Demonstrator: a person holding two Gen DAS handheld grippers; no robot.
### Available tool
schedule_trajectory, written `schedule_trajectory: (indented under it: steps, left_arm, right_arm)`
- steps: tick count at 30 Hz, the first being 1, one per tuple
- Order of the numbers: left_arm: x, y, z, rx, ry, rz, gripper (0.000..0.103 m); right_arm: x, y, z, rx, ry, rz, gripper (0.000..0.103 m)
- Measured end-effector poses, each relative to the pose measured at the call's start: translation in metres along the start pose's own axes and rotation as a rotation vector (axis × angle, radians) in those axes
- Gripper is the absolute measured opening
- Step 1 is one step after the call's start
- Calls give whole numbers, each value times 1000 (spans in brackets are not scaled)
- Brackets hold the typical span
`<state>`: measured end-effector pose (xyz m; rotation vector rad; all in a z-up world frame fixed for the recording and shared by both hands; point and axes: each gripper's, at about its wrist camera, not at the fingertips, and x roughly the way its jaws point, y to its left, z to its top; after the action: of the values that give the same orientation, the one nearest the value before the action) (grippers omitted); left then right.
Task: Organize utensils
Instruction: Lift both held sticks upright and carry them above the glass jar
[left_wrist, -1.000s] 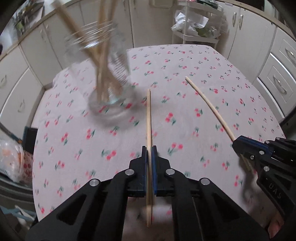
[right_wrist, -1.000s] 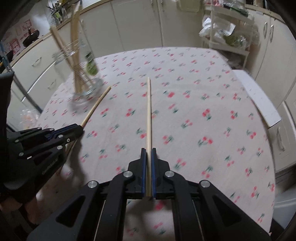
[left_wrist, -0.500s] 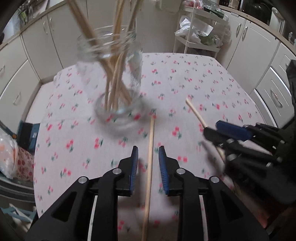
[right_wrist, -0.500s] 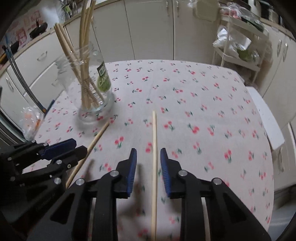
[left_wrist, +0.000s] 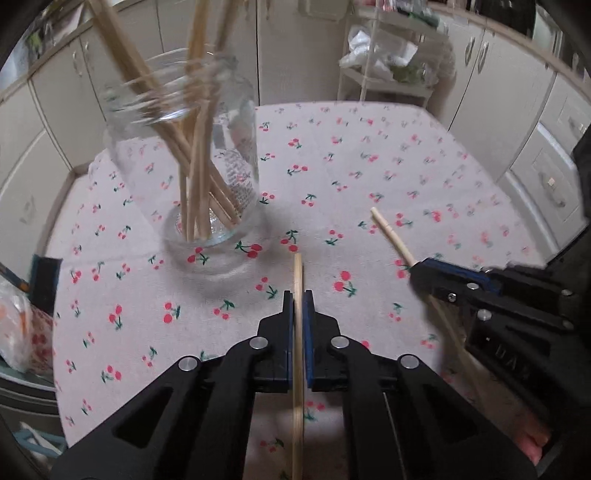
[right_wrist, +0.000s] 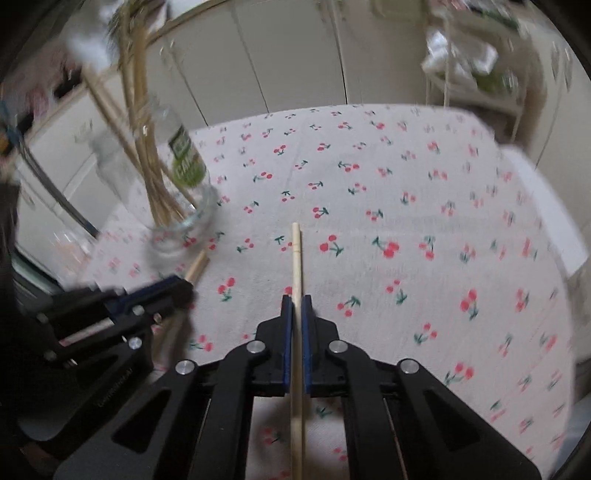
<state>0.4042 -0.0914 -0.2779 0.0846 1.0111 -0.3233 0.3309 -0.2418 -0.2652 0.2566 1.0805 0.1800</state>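
Nearest the left wrist camera, the left gripper (left_wrist: 297, 306) has its jaws pressed onto a wooden chopstick (left_wrist: 297, 275), which runs straight along the gap between the blue-padded fingers (left_wrist: 288, 332) and pokes a short way past their tips. In the right wrist view the right gripper (right_wrist: 296, 306) pinches a second chopstick (right_wrist: 296, 254) in the same manner, its front end reaching out over the surface (right_wrist: 424, 206), which is covered in a pale cherry-print cloth.

Each gripper shows in the other's camera: the right gripper (left_wrist: 419, 273) enters the left view from the right edge with its stick (left_wrist: 391, 236) angling out ahead of it, and the left gripper (right_wrist: 184, 286) appears low at the left of the right view, its stick tip (right_wrist: 197, 264) just clear of the jar's base.

Beyond the jaws, a clear glass jar (left_wrist: 188, 177) stands on the cloth toward the left, holding a bundle of chopsticks (left_wrist: 195, 147) that splay out above its rim. From the right wrist the jar (right_wrist: 173, 192) is blurred, showing a green label (right_wrist: 184, 162) on its side.

Farther back, pale cabinets (left_wrist: 303, 51) ring the room, and a white wire rack (left_wrist: 384, 66) piled with bags stands behind the far edge of the surface.
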Motion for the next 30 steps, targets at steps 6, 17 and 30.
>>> schedule_trajectory:
  steps: [6, 17, 30]
  left_arm:
    - [-60, 30, -9, -96, -176, -104, 5]
    - [-168, 67, 29, -206, -656, -140, 5]
    - [-174, 77, 110, -323, -895, -106, 5]
  right_arm:
    - [-22, -15, -7, 142, -80, 179, 6]
    - [-92, 19, 16, 177, -449, 304, 6]
    - [-99, 17, 11, 160, -487, 295, 6]
